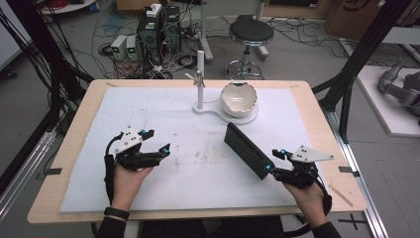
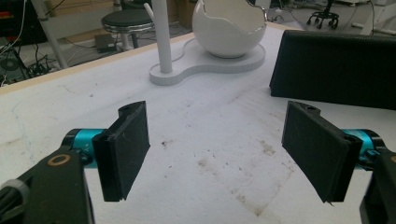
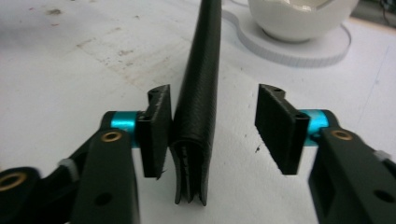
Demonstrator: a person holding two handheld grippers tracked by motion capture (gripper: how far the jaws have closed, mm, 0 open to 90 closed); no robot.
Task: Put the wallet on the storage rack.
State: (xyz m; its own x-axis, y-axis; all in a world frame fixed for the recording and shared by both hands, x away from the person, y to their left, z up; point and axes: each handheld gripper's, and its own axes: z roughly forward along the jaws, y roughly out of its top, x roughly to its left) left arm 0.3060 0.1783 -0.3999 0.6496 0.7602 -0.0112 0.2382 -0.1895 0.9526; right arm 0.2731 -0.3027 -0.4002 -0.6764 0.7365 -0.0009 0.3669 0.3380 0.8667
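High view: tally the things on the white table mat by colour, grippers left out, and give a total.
Black: 1, the flat black textured case standing on its edge.
White: 2, the cracked-egg-shaped white bowl and the white stand with an upright post whose base plate carries the bowl.
Total: 3

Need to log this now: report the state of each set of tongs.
Left tongs: open, holding nothing.
Right tongs: open around the black case, one pad touching, not gripping.
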